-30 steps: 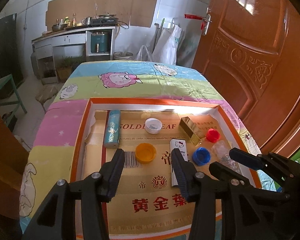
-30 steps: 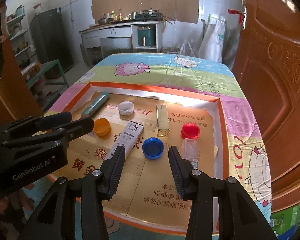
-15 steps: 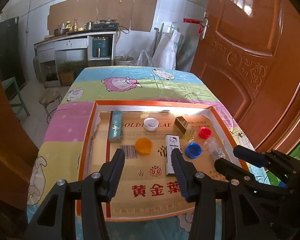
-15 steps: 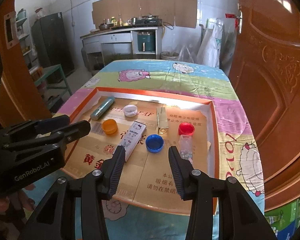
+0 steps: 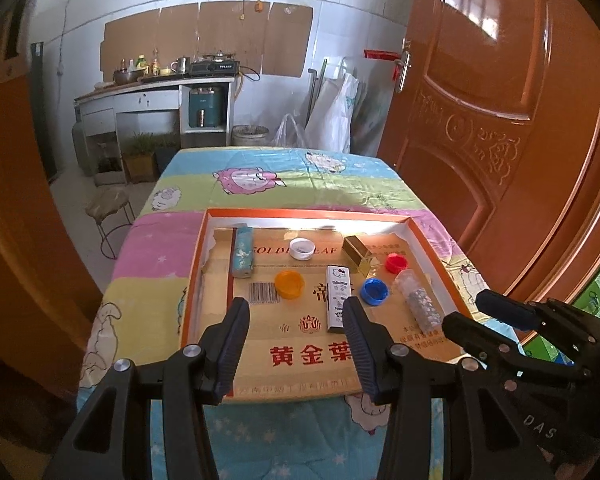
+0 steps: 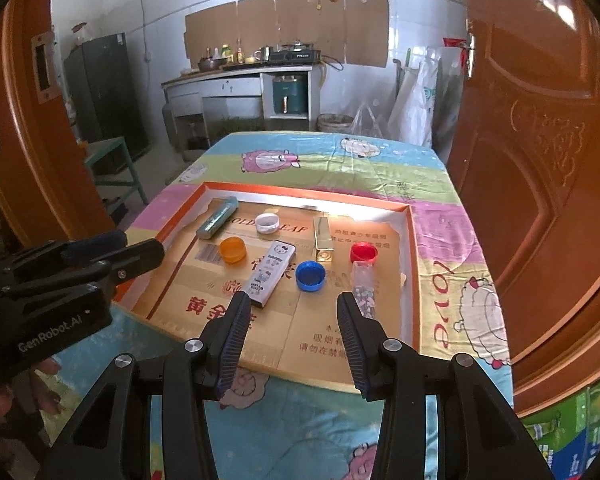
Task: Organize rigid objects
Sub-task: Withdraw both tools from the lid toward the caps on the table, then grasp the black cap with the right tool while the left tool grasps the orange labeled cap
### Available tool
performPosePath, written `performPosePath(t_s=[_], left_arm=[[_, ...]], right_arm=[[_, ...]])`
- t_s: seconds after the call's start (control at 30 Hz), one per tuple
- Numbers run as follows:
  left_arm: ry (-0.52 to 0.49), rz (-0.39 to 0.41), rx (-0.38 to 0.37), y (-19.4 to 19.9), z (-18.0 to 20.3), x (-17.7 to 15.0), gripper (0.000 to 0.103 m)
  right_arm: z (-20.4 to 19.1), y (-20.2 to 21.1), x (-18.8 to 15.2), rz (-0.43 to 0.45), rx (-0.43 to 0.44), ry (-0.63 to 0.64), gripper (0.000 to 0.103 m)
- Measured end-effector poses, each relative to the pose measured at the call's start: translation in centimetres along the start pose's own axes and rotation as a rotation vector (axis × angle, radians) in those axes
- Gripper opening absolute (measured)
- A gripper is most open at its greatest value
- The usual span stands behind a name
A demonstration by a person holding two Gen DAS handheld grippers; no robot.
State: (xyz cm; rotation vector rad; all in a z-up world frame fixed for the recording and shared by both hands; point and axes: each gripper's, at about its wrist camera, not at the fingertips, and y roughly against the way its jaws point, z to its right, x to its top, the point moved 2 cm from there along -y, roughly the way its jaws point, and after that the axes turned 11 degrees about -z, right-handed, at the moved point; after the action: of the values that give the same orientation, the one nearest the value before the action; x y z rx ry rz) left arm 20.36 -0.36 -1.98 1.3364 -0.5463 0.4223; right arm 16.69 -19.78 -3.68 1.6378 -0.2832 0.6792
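A shallow cardboard tray [image 5: 196,280] [image 6: 414,264] lies on the table. In it lie a teal box [image 5: 242,257] [image 6: 216,222], a white cap [image 5: 302,248] [image 6: 267,223], an orange cap [image 5: 289,284] [image 6: 233,249], a white cartoon-print box [image 5: 337,298] [image 6: 270,272], a gold box [image 5: 358,254] [image 6: 323,238], a blue cap [image 5: 374,291] [image 6: 310,276], a red cap [image 5: 396,263] [image 6: 363,253] and a clear tube [image 5: 418,306] [image 6: 363,286]. My left gripper [image 5: 296,312] and right gripper [image 6: 290,308] hang open and empty above the tray's near edge.
The table carries a bright cartoon cloth [image 5: 312,190]. A wooden door [image 5: 500,128] stands close on the right. A small stool [image 5: 108,204] sits left of the table, a green bench [image 6: 112,160] beyond. A kitchen counter [image 5: 156,92] lines the far wall.
Both grippers have drawn back and up from the tray, so the tray and its objects look smaller and farther. Nothing in the tray has moved, and the jaws stand as before.
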Motion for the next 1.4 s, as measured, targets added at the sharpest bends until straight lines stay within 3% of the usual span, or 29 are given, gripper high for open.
performPosePath(t_s=[0.63, 1.07, 1.4], left_arm=[[-0.004, 0.023, 0.002, 4.3, -0.5, -5.3, 0.048], [-0.002, -0.023, -0.021, 4.3, -0.9, -9.9, 0.048], [0.022, -0.053, -0.027, 3.6, -2.0, -11.6, 0.048]], right_arm=[[-1.5, 4.3, -5.9, -0.001, 0.004, -0.002, 0.047], [-5.2, 1.4, -13.2, -0.141, 0.065, 0.048, 0.047], [-7.4, -0.5, -14.8, -0.166, 0.111, 0.088, 0.047]])
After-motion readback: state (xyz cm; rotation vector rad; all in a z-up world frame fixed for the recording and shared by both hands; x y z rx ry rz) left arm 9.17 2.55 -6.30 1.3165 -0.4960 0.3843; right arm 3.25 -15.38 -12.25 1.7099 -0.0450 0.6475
